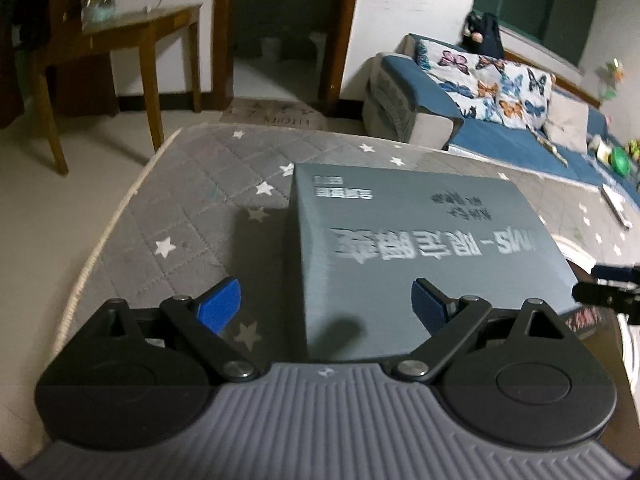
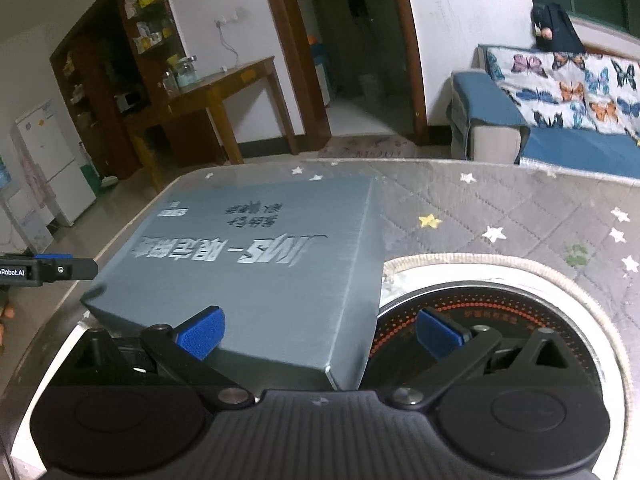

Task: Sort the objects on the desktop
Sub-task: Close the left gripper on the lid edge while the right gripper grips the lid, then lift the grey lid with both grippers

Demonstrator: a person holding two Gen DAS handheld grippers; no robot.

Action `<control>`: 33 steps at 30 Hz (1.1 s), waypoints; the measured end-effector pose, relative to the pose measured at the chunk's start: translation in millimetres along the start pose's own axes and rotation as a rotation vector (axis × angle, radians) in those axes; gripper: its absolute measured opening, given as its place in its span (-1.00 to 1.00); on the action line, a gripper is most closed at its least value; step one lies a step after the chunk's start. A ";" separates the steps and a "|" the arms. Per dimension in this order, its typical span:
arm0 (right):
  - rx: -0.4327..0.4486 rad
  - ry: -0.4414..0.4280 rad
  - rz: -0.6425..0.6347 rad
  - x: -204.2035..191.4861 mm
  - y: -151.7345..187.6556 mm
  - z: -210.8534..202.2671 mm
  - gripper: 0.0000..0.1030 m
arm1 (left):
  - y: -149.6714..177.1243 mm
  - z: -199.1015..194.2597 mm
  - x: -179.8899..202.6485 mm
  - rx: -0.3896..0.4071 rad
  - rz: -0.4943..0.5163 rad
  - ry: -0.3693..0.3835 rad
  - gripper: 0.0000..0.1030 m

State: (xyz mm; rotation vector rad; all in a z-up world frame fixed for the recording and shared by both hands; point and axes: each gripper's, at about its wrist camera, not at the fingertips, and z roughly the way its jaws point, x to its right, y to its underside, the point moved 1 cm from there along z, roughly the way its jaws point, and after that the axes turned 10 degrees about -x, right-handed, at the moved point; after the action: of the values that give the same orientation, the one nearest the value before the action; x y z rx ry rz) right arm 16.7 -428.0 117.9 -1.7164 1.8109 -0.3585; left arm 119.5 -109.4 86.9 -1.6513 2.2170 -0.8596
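A large grey box [image 1: 400,248] with silver lettering lies flat on the star-patterned grey cloth. My left gripper [image 1: 324,304] is open at the box's near left corner, with one blue pad [image 1: 218,304] over the cloth and the other above the lid. My right gripper [image 2: 320,334] is open at the box's [image 2: 256,264] near right corner, one pad [image 2: 202,334] over the lid, the other over a round cooker. Neither grips the box. Each gripper shows at the edge of the other's view: the right gripper [image 1: 608,294], the left gripper [image 2: 48,270].
A round black cooker plate [image 2: 500,320] with red dotted rings and a white rim sits right of the box, touching it. The quilted tablecloth [image 1: 192,208] ends at a pale left edge [image 1: 108,232]. Beyond stand a wooden side table [image 1: 132,32] and a blue sofa [image 1: 500,92].
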 end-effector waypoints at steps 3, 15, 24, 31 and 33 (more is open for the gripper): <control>-0.018 -0.009 0.005 5.2 -6.5 10.0 1.00 | -5.3 11.1 -10.1 -0.015 -0.040 0.033 0.78; -0.116 -0.138 0.071 21.5 -25.1 44.7 1.00 | -15.0 47.9 -29.5 -0.075 -0.122 0.103 0.91; -0.159 -0.234 0.135 34.4 -26.9 64.8 1.00 | -13.3 59.3 -42.6 -0.100 -0.197 0.209 0.93; -0.196 -0.254 0.110 30.7 -32.8 70.6 1.00 | -15.2 71.7 -44.4 -0.134 -0.235 0.278 0.93; -0.205 -0.257 0.108 30.0 -34.8 72.0 1.00 | -14.9 75.1 -45.5 -0.141 -0.246 0.295 0.93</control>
State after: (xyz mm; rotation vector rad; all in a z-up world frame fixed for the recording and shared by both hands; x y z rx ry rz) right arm 88.3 -446.2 74.9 -1.7008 1.7879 0.0937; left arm 185.4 -92.9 29.1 -2.0099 2.3422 -1.0939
